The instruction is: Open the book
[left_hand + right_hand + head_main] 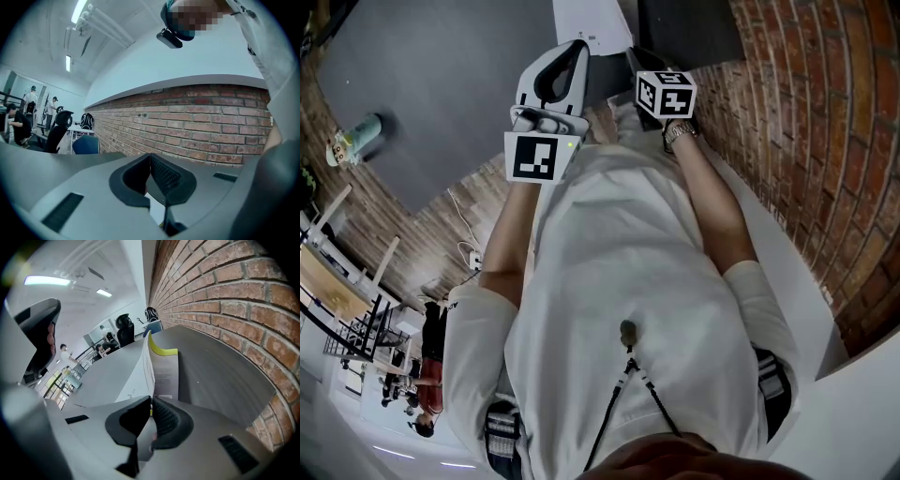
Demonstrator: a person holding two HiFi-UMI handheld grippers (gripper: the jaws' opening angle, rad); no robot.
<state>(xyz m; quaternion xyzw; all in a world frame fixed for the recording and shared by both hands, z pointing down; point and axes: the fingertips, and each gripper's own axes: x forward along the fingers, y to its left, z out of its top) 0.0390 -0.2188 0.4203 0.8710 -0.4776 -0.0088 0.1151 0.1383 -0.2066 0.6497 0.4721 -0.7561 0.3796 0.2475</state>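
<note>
Brick wall (pixel 225 296) | right gripper (pixel 151 400) jaws pinch book (pixel 165 375) | left gripper (pixel 150 156) jaws together

The book (pixel 598 23) — top past the head view's edge, lower end behind the left tongs (pixel 579 47)

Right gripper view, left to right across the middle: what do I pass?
left gripper → raised white page, pinched by the right gripper → printed page with a yellow band → grey table → brick wall
</note>
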